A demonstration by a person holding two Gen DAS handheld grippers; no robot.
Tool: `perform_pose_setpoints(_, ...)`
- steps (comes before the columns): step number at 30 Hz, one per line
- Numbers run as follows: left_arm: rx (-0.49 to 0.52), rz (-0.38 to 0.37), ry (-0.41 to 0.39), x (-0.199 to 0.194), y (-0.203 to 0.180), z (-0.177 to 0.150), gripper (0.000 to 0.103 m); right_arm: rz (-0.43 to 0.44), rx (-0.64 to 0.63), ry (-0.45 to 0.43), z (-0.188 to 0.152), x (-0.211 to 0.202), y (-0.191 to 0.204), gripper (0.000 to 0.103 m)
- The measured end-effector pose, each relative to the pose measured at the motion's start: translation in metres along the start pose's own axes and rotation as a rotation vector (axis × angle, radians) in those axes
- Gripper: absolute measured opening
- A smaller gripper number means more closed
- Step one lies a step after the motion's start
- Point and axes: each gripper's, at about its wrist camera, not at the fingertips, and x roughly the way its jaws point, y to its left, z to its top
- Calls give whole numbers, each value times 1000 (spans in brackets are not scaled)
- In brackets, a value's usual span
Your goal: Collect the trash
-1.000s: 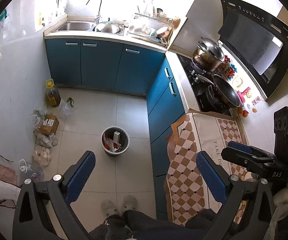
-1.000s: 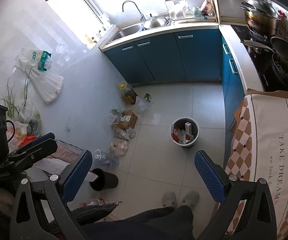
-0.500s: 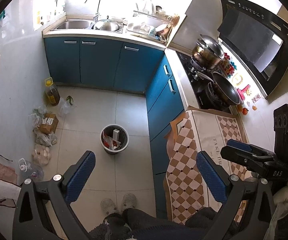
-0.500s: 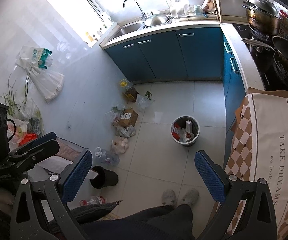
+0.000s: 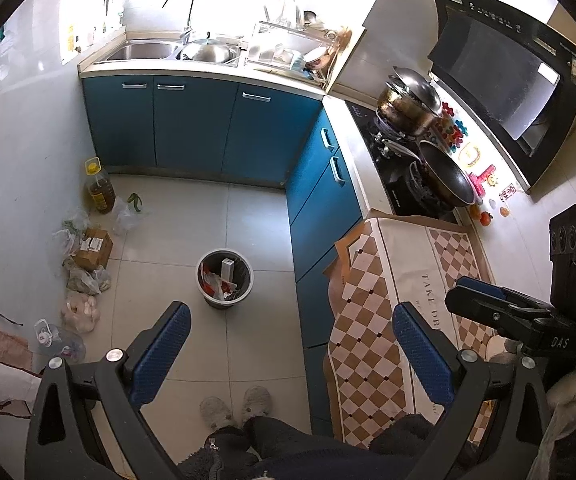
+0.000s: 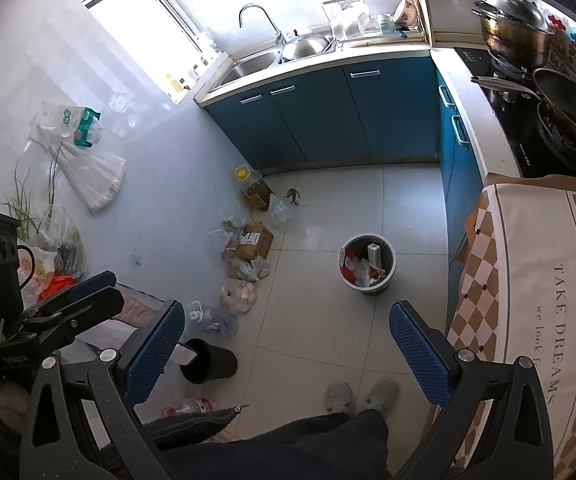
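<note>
Both grippers, left gripper [image 5: 288, 344] and right gripper [image 6: 286, 340], hang high, jaws wide apart, holding nothing. Bin [image 5: 224, 279] sits below, just ahead. Trash inside looks light, crumply; I'd pinch the liner's rim.

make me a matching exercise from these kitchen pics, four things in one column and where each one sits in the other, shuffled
Things:
1. trash bin
2. oil bottle
3. wok
4. cardboard box

Places:
A. on the stove
B. among the plastic bags by the left wall
C. on the open floor, apart from the cabinets
D. on the floor at the corner of the blue cabinets

Pairs: 1-C, 2-D, 3-A, 4-B
</note>
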Motion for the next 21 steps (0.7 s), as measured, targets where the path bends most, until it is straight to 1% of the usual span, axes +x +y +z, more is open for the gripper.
perform_pose_setpoints(21, 4, -3, 2, 0, -2, 4, 103, 10, 4, -7, -6, -10, -10, 103)
